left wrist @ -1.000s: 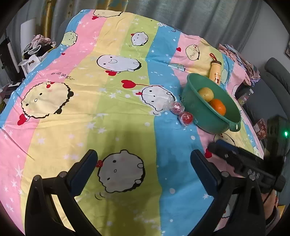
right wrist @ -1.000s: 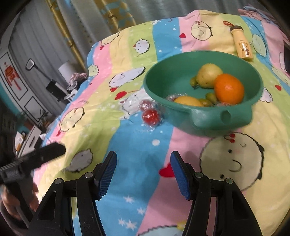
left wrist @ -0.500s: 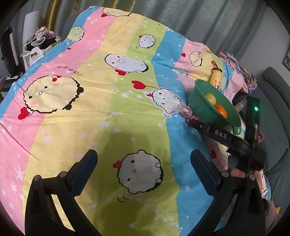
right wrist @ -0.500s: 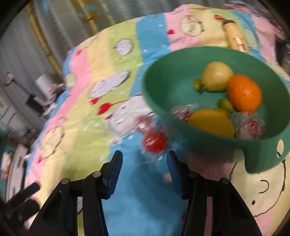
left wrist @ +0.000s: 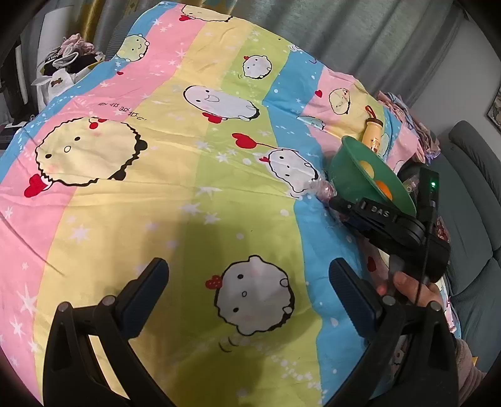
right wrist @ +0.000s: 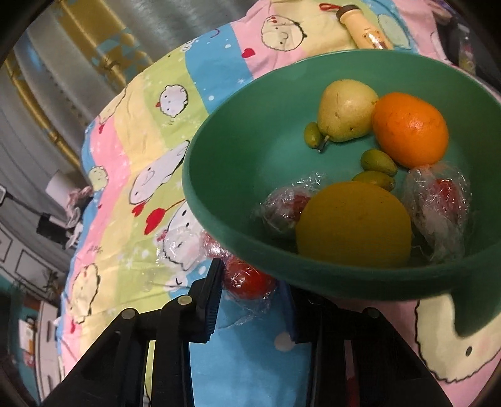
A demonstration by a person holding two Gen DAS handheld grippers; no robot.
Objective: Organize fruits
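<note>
Right gripper: I am holding it low over the bedsheet, and its jaws have just been closing around a red plastic-wrapped fruit; the left pad is touching the wrap, but I cannot tell whether the right pad is pressing yet.
Left gripper: I am keeping it spread wide over a bare stretch of the striped cartoon bedsheet, with nothing between its fingers.
Wrapped fruit: it is lying on the sheet just under the near rim of the green bowl, with a second wrapped piece just beyond it to the left.
Bowl contents: a large yellow fruit is sitting nearest, flanked by two wrapped red fruits; small green fruits are lying behind it, then an orange and a pear touching each other.
Beyond the bowl: a cream bottle with a red loop is lying on the sheet.
</note>
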